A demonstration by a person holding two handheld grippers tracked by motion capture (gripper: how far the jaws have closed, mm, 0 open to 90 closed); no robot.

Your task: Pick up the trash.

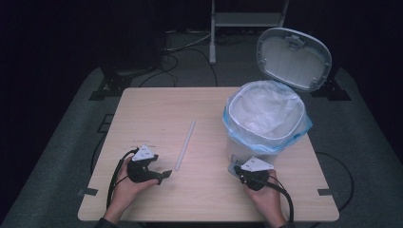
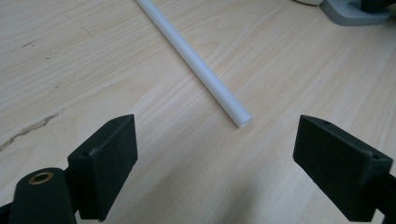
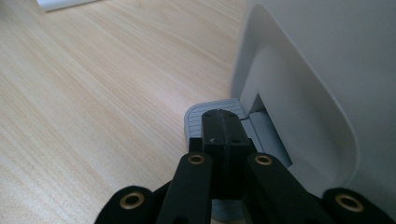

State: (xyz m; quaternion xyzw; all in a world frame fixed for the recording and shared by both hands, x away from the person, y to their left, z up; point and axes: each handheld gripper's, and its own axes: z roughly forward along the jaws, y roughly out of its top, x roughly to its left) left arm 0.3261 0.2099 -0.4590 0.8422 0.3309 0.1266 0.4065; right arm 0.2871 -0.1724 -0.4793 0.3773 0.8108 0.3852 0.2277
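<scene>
high view, white tube (image 1: 185,145) lying flat, pointing away, slightly right

No text, label, brand, number or sign can be read anywhere. The grey plate (image 1: 144,153) on the left gripper (image 1: 164,175) carries a few dark marks, too small to make out.

The high view looks down on the table (image 1: 209,190); each gripper view sits close above it, sharing its wood.
</scene>
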